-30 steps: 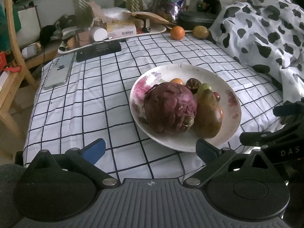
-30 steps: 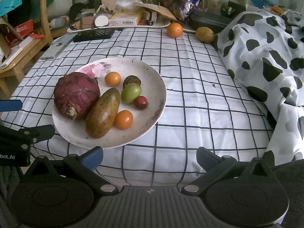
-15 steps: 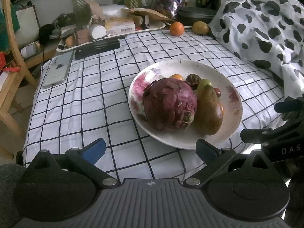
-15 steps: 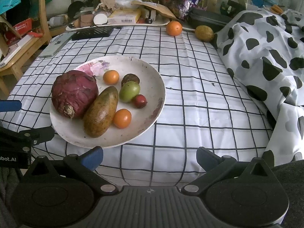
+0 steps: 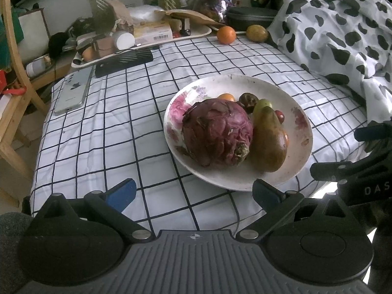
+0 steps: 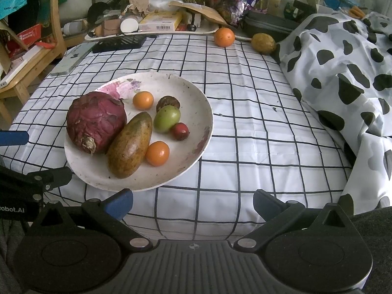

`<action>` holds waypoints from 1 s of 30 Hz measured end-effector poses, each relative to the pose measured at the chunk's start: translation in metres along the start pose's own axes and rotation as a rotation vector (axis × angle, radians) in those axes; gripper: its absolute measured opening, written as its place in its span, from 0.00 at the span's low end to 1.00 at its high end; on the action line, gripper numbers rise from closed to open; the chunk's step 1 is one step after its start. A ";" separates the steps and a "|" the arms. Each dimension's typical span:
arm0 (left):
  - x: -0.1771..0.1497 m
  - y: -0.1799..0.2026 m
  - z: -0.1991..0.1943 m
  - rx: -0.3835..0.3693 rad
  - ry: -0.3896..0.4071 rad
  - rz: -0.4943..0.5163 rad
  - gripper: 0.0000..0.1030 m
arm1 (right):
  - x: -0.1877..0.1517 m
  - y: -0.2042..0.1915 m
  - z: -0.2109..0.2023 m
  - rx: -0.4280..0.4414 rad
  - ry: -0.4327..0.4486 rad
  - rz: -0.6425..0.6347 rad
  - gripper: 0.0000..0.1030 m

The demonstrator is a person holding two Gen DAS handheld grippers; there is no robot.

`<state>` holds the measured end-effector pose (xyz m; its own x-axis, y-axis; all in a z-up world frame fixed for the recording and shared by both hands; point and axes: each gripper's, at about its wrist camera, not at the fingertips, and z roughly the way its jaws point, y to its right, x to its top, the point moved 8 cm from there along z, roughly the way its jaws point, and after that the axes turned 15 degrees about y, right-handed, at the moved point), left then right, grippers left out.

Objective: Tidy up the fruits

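A white floral plate (image 6: 196, 90) (image 5: 301, 152) rests on the checked cloth. It holds a purple cabbage-like head (image 6: 96, 122) (image 5: 218, 132), a brown-green mango (image 6: 129, 145) (image 5: 268, 142), two small orange fruits (image 6: 143, 100) (image 6: 157, 153), a green fruit (image 6: 167, 118), a dark brown fruit (image 6: 168, 102) and a small red fruit (image 6: 180, 131). An orange (image 6: 224, 37) (image 5: 226, 35) and a yellow-brown fruit (image 6: 263, 43) (image 5: 256, 33) lie at the far edge. My left gripper (image 5: 193, 194) and right gripper (image 6: 193, 203) stand open near the front edge, holding nothing.
A cluttered white tray (image 6: 208, 30) with boxes sits at the back. A black phone-like slab (image 5: 123, 60) and a silver phone (image 5: 73, 91) lie far left. A cow-print blanket (image 6: 343, 73) rises on the right. A wooden chair (image 5: 11, 56) stands left.
Both grippers have drifted slightly, so the plate and far fruits sit a little lower in both views. Nothing was picked up or let go.
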<state>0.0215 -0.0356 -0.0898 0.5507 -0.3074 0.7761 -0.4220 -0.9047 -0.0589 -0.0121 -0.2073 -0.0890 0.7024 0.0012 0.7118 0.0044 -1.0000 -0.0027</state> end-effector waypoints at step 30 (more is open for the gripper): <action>0.000 0.001 0.000 -0.003 0.002 0.015 1.00 | 0.000 0.001 0.000 0.000 0.001 0.000 1.00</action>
<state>0.0207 -0.0367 -0.0895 0.5428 -0.3203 0.7764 -0.4326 -0.8990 -0.0684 -0.0124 -0.2081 -0.0886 0.7014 0.0014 0.7128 0.0047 -1.0000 -0.0027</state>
